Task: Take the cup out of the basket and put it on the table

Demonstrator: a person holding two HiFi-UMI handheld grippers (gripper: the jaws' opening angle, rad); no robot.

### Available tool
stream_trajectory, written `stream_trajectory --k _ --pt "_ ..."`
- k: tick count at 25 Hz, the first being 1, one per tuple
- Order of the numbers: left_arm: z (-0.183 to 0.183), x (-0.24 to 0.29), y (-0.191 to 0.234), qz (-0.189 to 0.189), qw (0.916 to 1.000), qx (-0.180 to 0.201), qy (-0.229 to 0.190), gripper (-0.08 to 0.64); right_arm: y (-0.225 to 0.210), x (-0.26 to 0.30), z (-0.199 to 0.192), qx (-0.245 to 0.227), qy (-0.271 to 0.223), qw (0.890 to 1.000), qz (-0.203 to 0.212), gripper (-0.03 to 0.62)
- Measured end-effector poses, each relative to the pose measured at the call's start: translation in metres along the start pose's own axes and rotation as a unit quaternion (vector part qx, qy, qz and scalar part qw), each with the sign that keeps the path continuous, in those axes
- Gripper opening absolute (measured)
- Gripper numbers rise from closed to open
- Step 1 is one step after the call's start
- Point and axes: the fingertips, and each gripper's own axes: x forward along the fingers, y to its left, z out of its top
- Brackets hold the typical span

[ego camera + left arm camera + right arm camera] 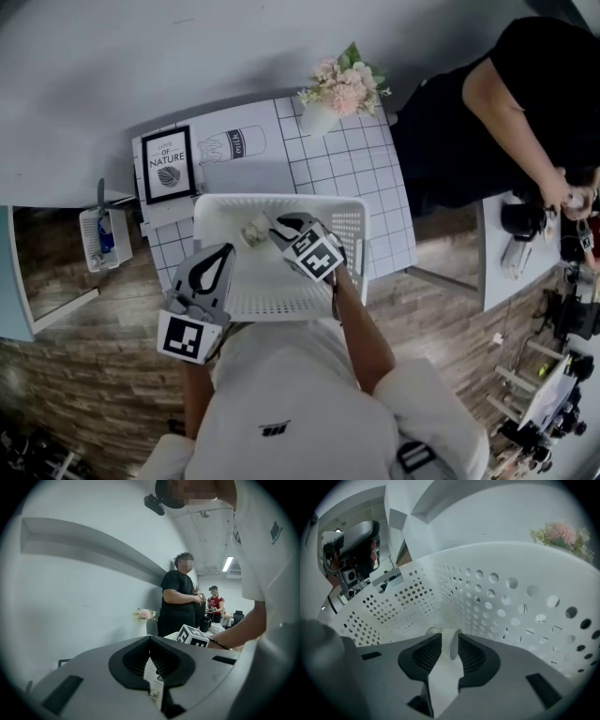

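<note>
Right gripper (449,637): inside the white perforated basket (511,611), jaws a narrow way apart. A thin white edge of the cup (453,646) stands between them, close against the right-hand pad. Cup: small, pale, faintly mottled, resting on the basket floor near the far wall. Left gripper (150,638): jaws pressed together at the tips, nothing held, positioned at the basket's left edge.

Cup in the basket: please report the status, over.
Left tool shut, empty, at near-left corner of basket. Right tool open inside basket, tips at cup. Cup in basket, not lifted. No obstruction seen.
</note>
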Motion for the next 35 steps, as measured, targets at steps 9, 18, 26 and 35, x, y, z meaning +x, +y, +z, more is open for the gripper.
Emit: stream_trajectory --k 9,18,26,35 --pt "-0.005 0.007 0.004 0.008 0.9999 -0.008 0.009 0.006 -0.003 0.022 -0.016 0.015 0.026 0.999 0.034 0.098" --pt "-0.006 0.011 0.002 0.009 0.9999 -0.009 0.012 0.006 0.001 0.027 -0.019 0.043 0.014 0.996 0.077 0.097" --pt "-0.007 0.01 0.001 0.009 0.9998 -0.008 0.013 0.006 0.011 0.029 -0.021 0.063 0.01 0.992 0.109 0.054" --pt "-0.008 0.007 0.0 0.006 0.9999 -0.006 0.008 0.006 0.029 0.019 -0.013 0.053 -0.008 0.988 0.143 0.027"
